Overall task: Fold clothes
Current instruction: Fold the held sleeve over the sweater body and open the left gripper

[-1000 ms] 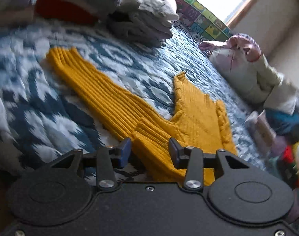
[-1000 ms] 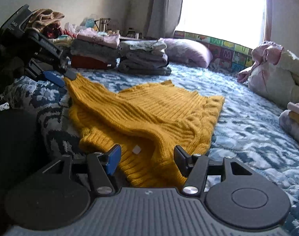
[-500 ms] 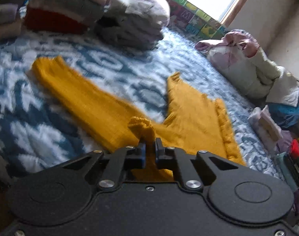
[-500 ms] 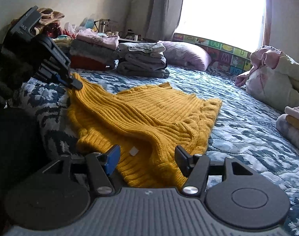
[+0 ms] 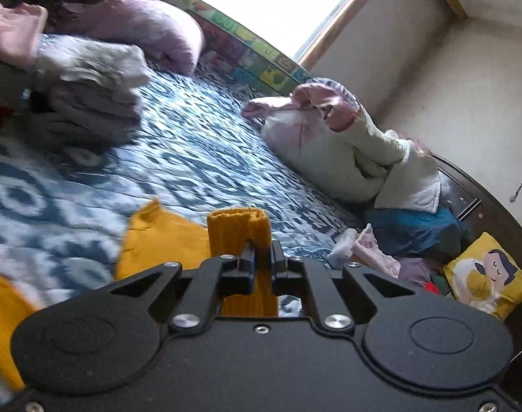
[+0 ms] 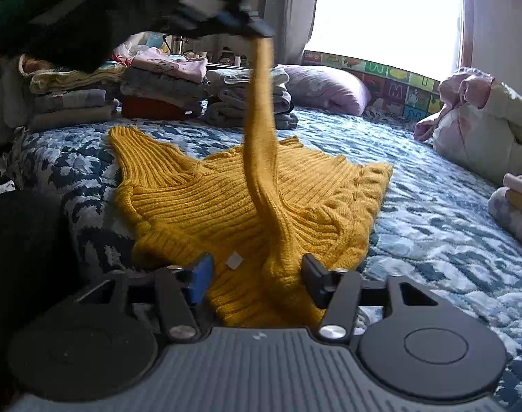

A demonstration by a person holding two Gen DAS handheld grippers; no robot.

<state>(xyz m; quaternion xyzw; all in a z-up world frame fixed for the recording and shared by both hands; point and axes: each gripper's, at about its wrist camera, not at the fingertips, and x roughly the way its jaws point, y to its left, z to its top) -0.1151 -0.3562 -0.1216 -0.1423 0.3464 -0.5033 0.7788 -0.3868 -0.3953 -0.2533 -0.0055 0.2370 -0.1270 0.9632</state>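
Note:
A mustard-yellow ribbed sweater lies spread on the blue and white patterned bed. My left gripper is shut on the cuff of one sleeve and holds it high; in the right wrist view the gripper hangs the sleeve over the sweater's body. My right gripper is open, low over the sweater's near edge, with knit folds between its fingers. The other sleeve lies flat toward the far left.
Stacks of folded clothes and a lilac pillow line the far side of the bed. A heap of pink and white garments lies at the right. More clothes and a yellow cushion sit by the footboard.
My left gripper shut on the sleeve cuff and lifted it up and over the sweater's body. My right gripper stayed open and low at the near edge.

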